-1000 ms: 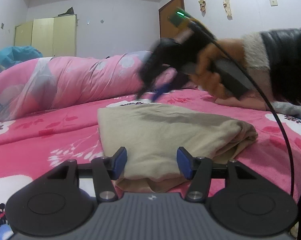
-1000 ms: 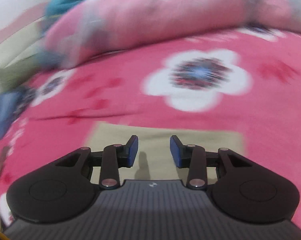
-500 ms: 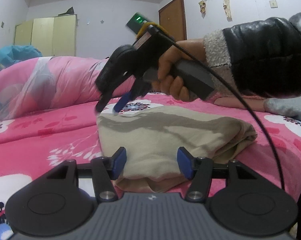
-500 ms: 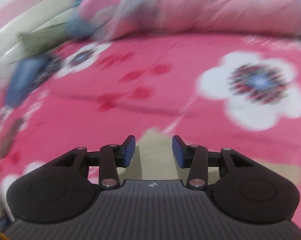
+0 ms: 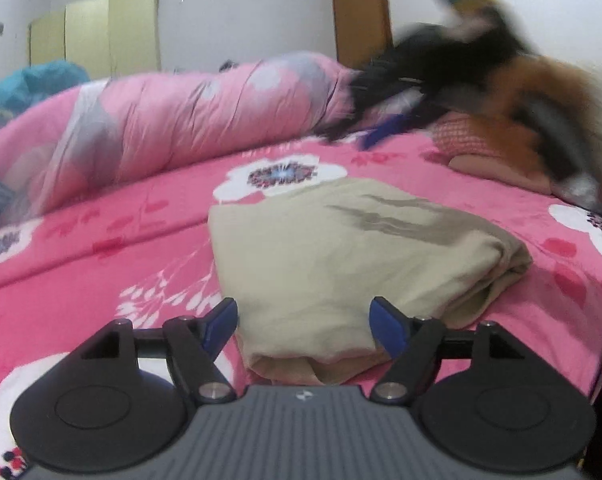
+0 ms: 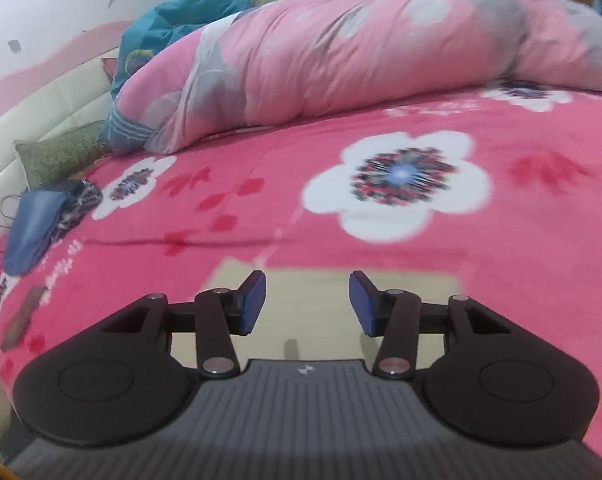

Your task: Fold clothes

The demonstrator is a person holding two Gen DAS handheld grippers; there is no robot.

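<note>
A beige folded garment (image 5: 341,248) lies on the pink floral bedspread (image 5: 101,248). My left gripper (image 5: 303,322) hangs over its near end. Its jaws are opening, the cloth lies under and between them, and the pads do not press on it. In the left wrist view my right gripper (image 5: 357,136) is a blur above the bed behind the garment, held by a hand (image 5: 513,96). In the right wrist view the right gripper (image 6: 307,304) hovers over the garment's (image 6: 325,336) far edge. Its jaws are opening and grip nothing.
A rolled pink quilt (image 6: 341,48) runs along the back of the bed, with a teal bundle (image 6: 181,12) behind it. A blue cloth item (image 6: 37,224) and a green cushion (image 6: 57,152) lie by the cream headboard. A wardrobe (image 5: 101,32) and a door (image 5: 361,12) stand at the far wall.
The left jaws have spread wider and the left gripper has lifted a little. The right gripper has swung from the garment's far left corner up and to the right, and its jaws have widened.
</note>
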